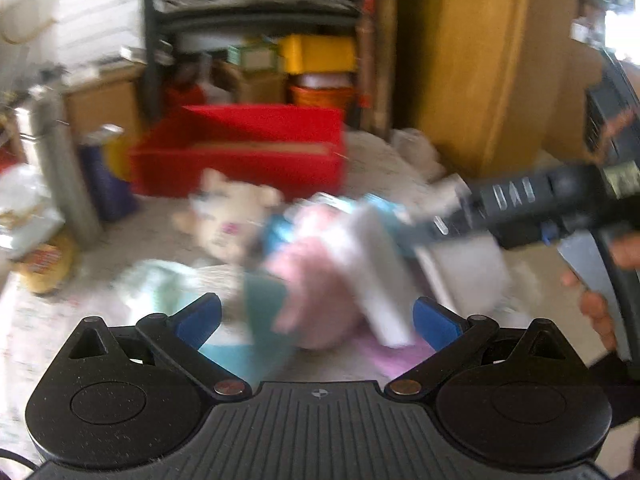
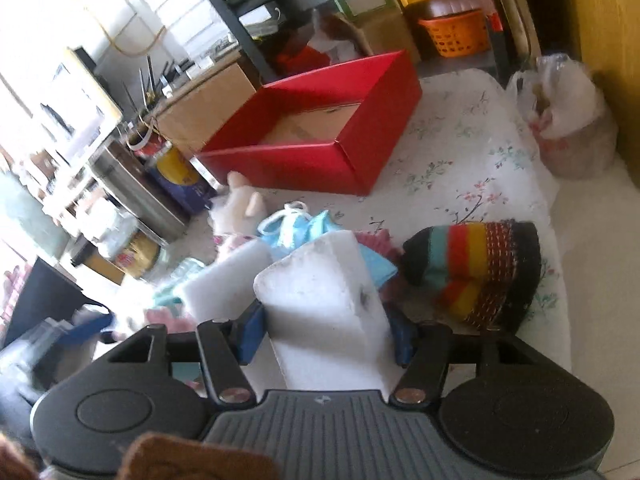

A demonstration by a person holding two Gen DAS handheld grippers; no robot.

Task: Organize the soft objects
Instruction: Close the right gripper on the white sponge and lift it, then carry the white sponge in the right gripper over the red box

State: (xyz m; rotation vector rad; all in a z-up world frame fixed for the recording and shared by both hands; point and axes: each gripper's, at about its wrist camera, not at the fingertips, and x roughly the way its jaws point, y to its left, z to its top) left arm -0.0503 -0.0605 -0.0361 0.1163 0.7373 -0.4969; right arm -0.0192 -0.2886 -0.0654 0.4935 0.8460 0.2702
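Note:
In the right wrist view my right gripper [image 2: 326,338] is shut on a white foam block [image 2: 324,300], one blue pad pressed on each side. A second white foam block [image 2: 224,276] lies just left of it. Beyond them are a blue cloth [image 2: 296,228], a cream plush toy [image 2: 240,208] and a striped knitted hat [image 2: 480,272]. An open red box [image 2: 320,132] stands behind. The left wrist view is blurred. My left gripper [image 1: 316,320] is open above a pink soft item [image 1: 312,280]. The right gripper [image 1: 416,228] comes in from the right with the foam block [image 1: 376,280].
Everything lies on a flowered sheet [image 2: 460,152]. A plastic bag [image 2: 568,120] sits at the far right by a wooden cabinet [image 1: 472,60]. Steel canisters [image 2: 136,192], tins and cardboard boxes crowd the left. A dark shelf [image 1: 256,20] with an orange basket [image 2: 456,32] stands behind the red box [image 1: 240,156].

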